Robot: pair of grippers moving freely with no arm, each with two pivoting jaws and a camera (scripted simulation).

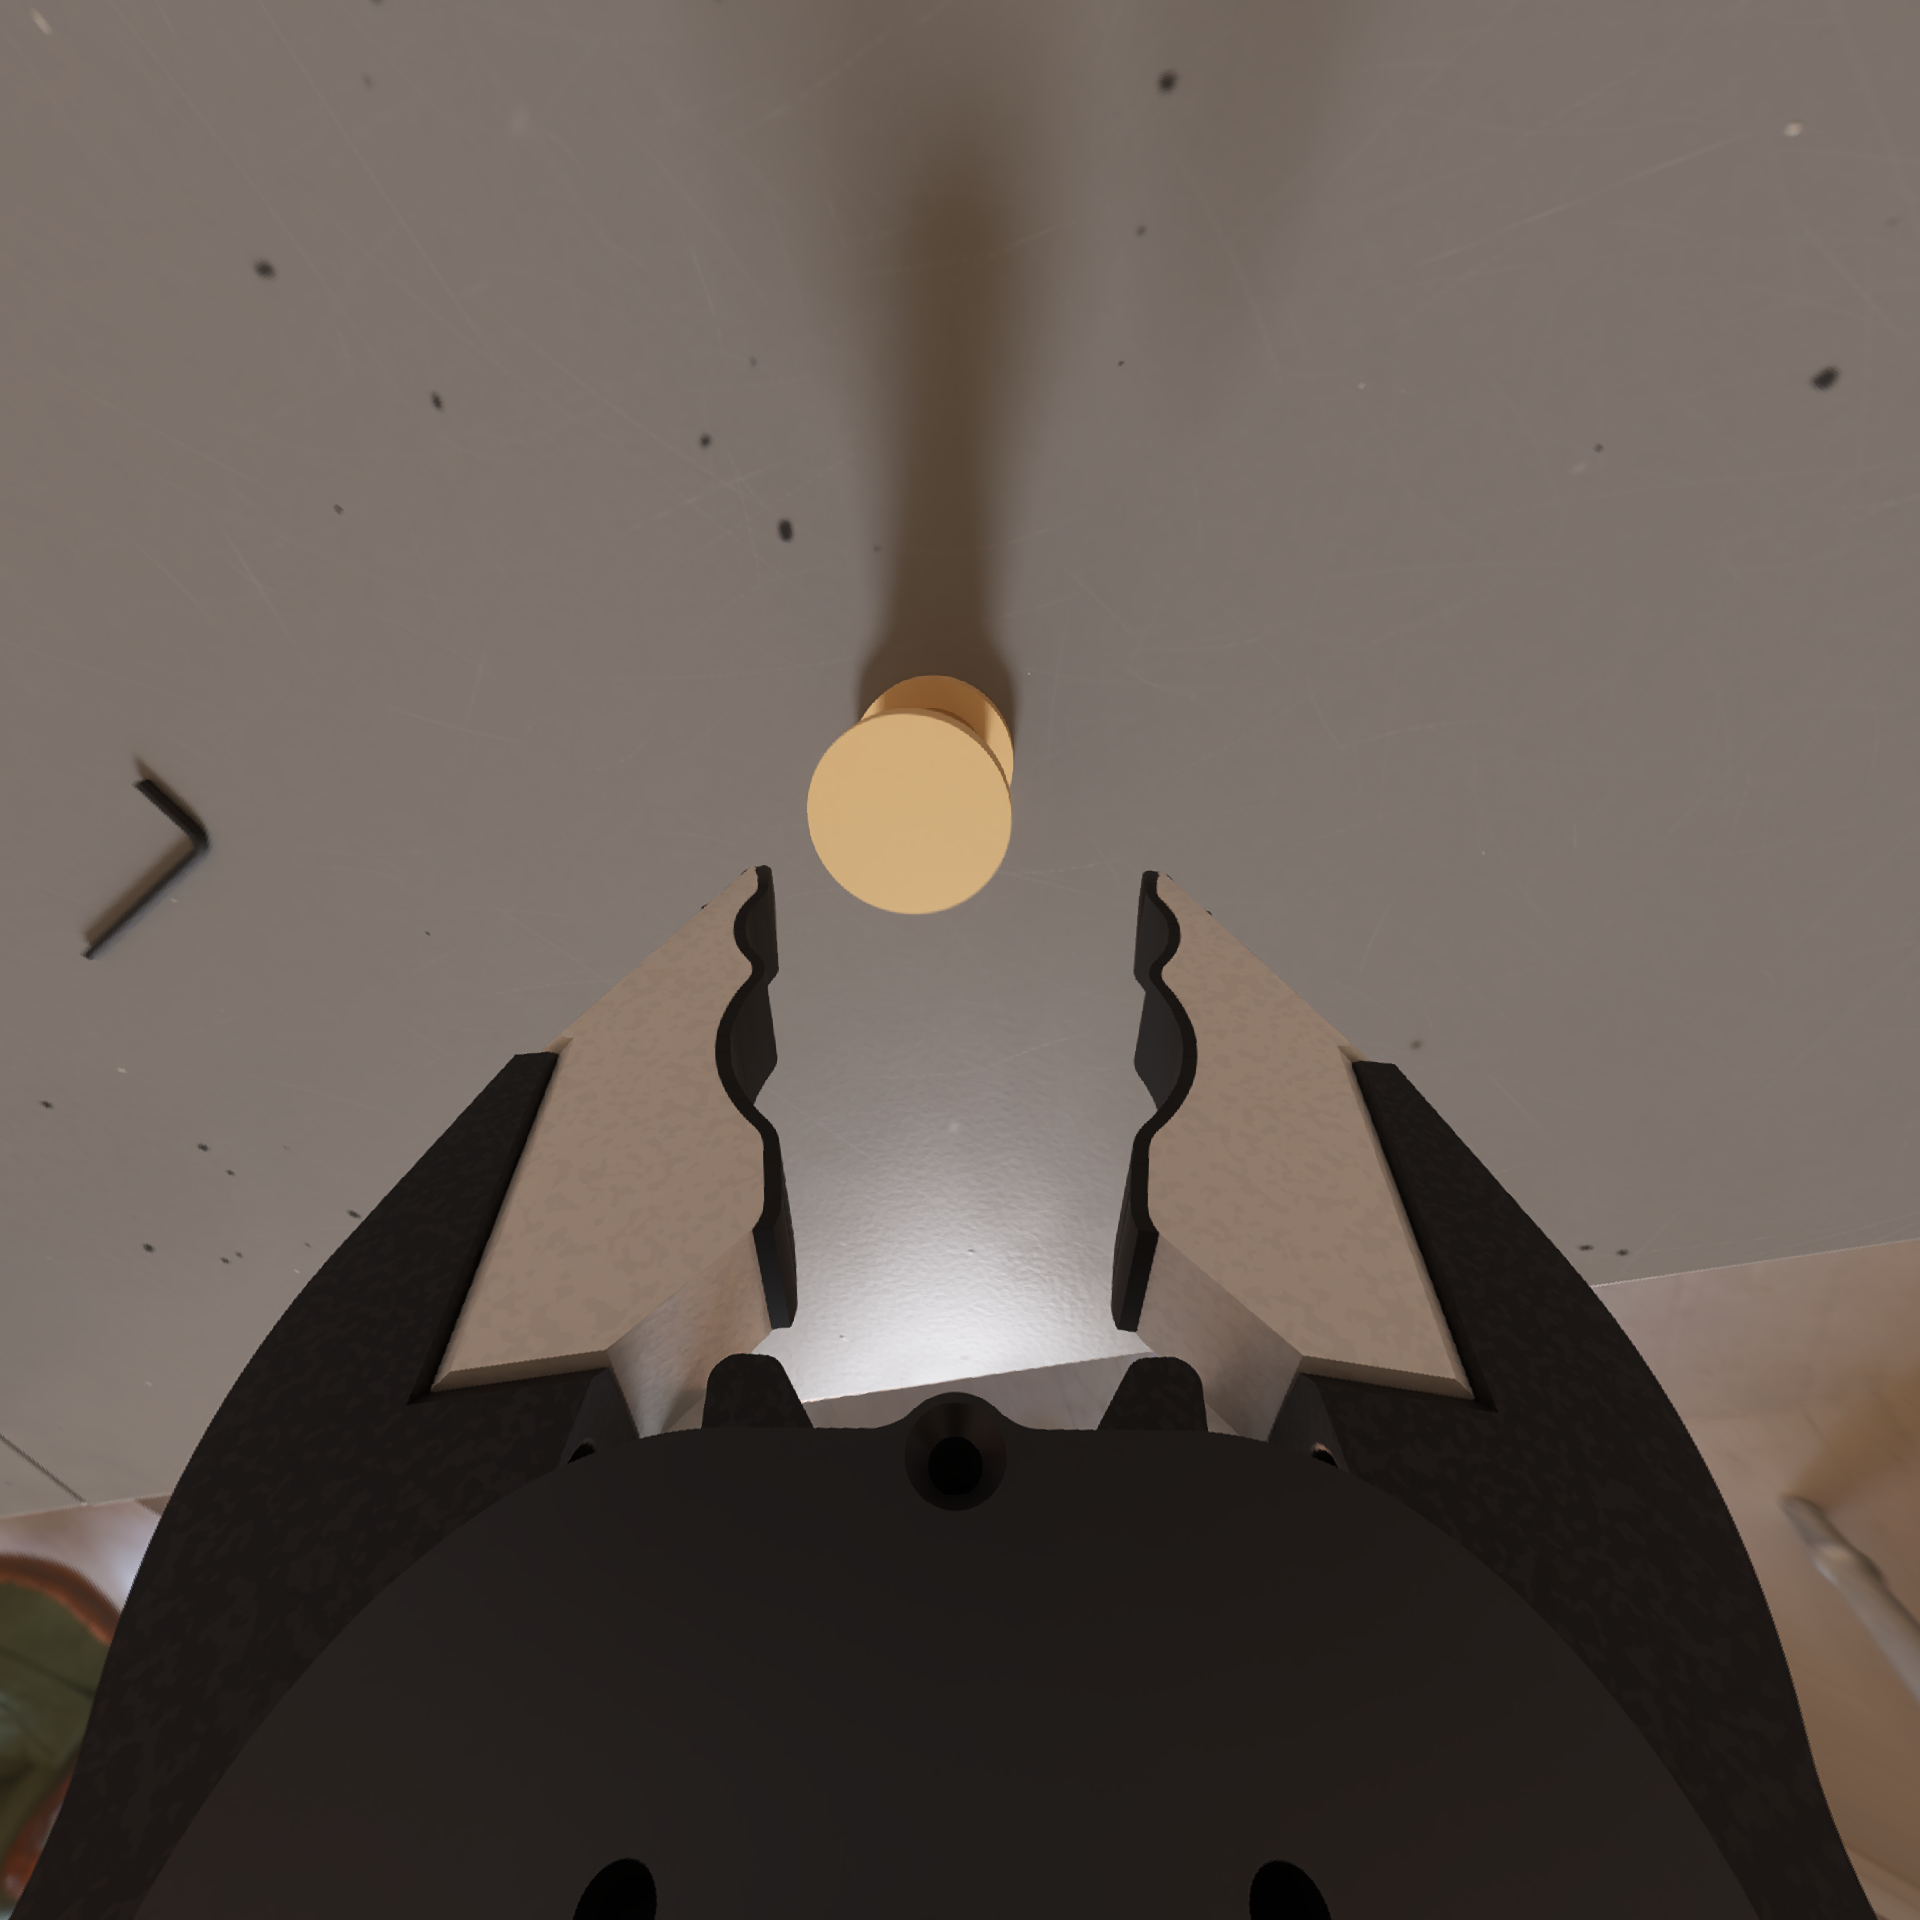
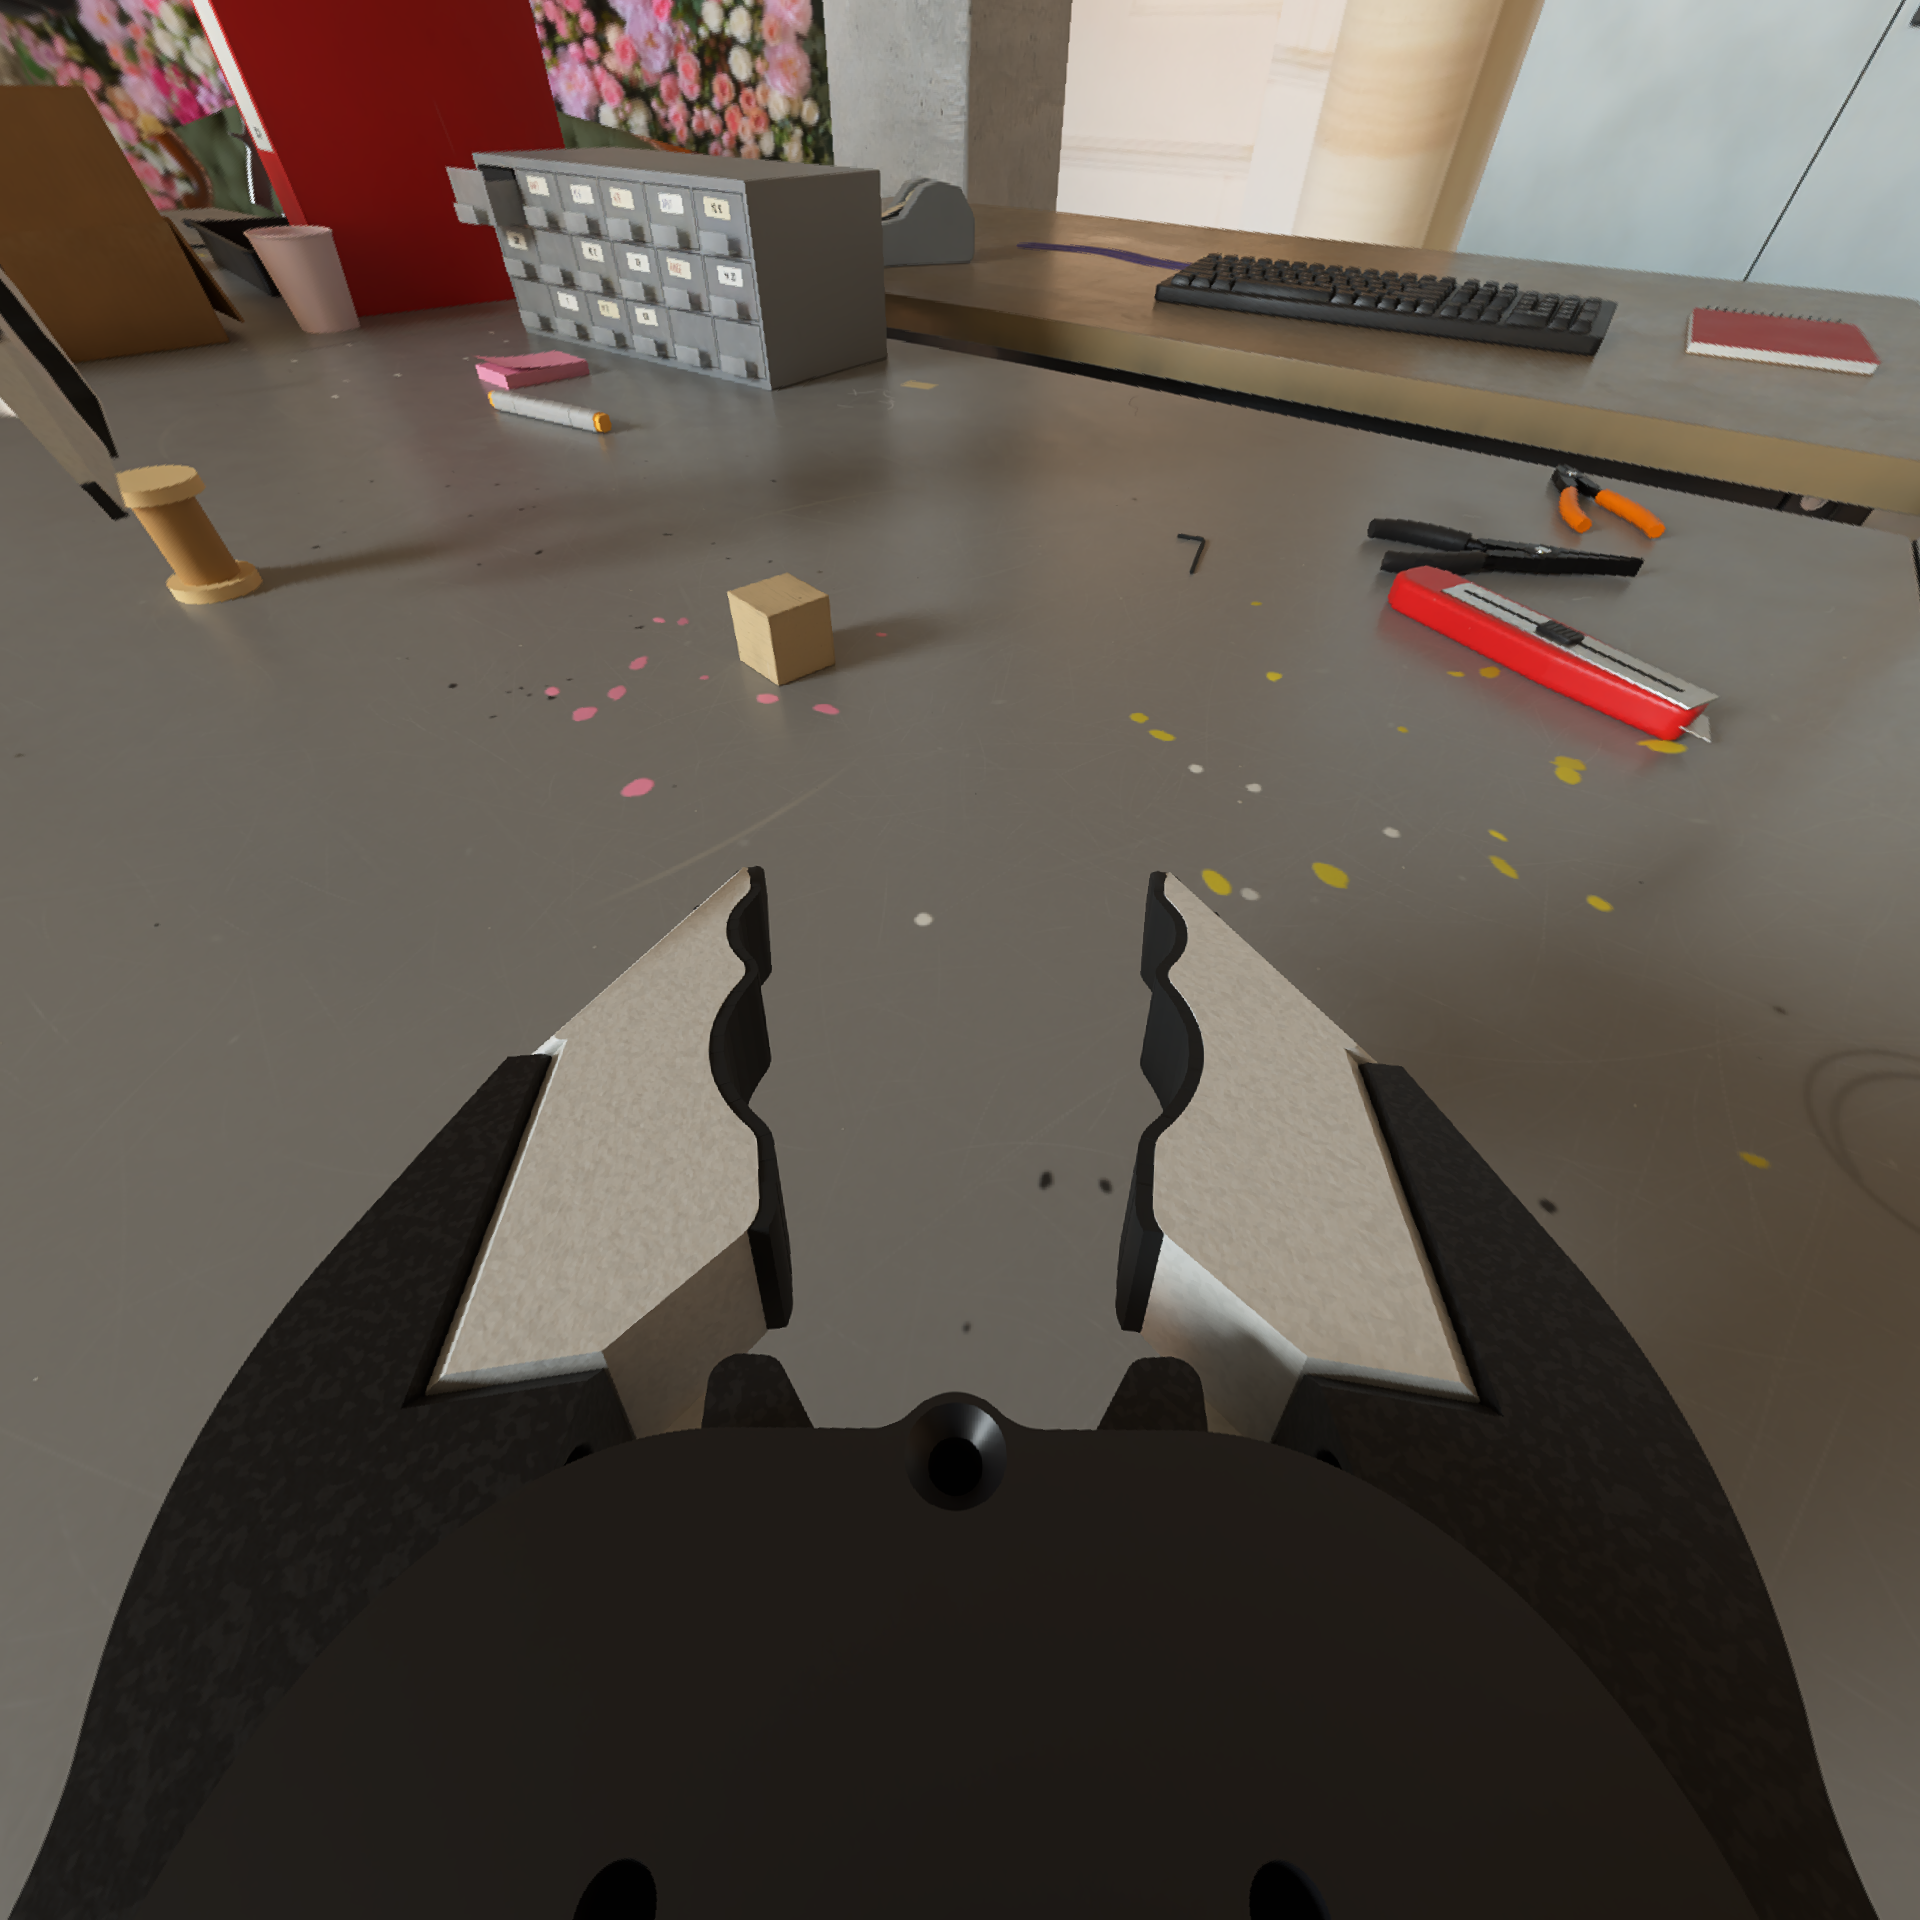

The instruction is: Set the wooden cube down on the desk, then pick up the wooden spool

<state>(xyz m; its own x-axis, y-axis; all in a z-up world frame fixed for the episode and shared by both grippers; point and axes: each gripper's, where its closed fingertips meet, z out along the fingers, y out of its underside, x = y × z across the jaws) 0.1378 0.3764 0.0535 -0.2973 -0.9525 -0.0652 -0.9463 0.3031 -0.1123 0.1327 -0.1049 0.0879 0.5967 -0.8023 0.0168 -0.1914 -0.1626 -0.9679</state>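
The wooden spool (image 1: 909, 805) stands upright on the grey desk (image 1: 1455, 623), seen from above in the left wrist view. My left gripper (image 1: 954, 875) is open and empty, just above and short of the spool's top. In the right wrist view the spool (image 2: 187, 535) stands at far left, with the left gripper's fingers (image 2: 57, 416) beside its top. The wooden cube (image 2: 781, 628) rests on the desk (image 2: 935, 1039) ahead. My right gripper (image 2: 954, 875) is open and empty, well short of the cube.
A small black hex key (image 1: 151, 862) lies left of the spool; it also shows in the right wrist view (image 2: 1193, 551). A red utility knife (image 2: 1548, 655), black pliers (image 2: 1496, 556), orange cutters (image 2: 1610, 509), a grey drawer cabinet (image 2: 686, 260), marker (image 2: 549, 411), pink cup (image 2: 307, 275) and keyboard (image 2: 1387, 296) stand around.
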